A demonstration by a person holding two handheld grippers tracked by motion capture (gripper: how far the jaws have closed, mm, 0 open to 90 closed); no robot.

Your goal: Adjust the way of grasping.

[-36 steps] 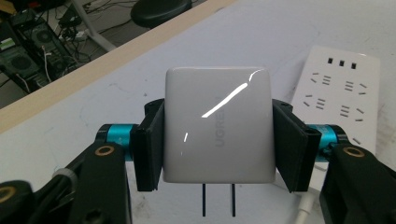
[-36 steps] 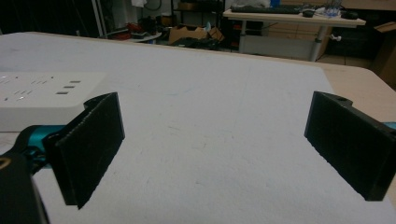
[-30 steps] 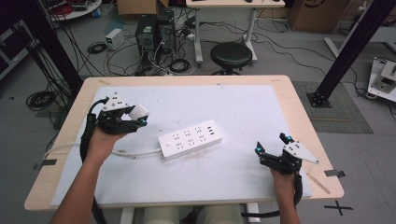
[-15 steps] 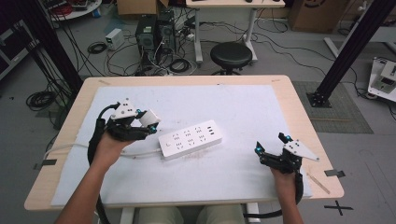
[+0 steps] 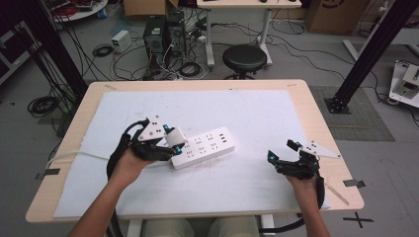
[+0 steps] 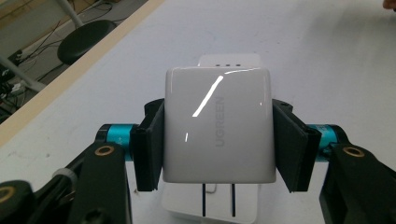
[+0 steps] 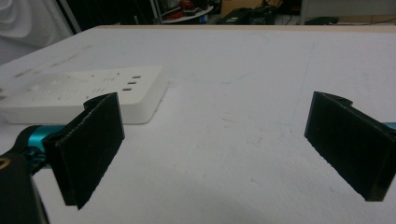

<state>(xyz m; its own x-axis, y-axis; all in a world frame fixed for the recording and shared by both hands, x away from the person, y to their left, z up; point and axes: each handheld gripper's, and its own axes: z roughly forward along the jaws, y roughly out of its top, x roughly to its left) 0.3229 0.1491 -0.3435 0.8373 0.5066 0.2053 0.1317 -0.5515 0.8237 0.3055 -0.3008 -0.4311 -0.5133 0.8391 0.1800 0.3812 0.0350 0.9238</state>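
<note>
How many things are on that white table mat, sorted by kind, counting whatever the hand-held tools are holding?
Power strips: 1, the white power strip lying flat on the mat.
Chargers: 1, the white charger clamped in the left gripper above the strip, prongs pointing down.
Grippers: 2, the left one and the right gripper, open.
Total: 4

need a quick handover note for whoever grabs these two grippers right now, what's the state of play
Left gripper: shut on the glossy white square wall charger, pads on its two sides, prongs pointing down at the white rectangular plastic power strip.
Right gripper: open, holding nothing, over the white mat near the table's right edge.
Power strip lies flat mid-mat, its cord running off to the left.
Done: charger picked up and brought above the strip's left end.
Left: line the prongs up with a socket and push the charger in; it is not yet seated. Bracing the strip with the right gripper may help.
</note>
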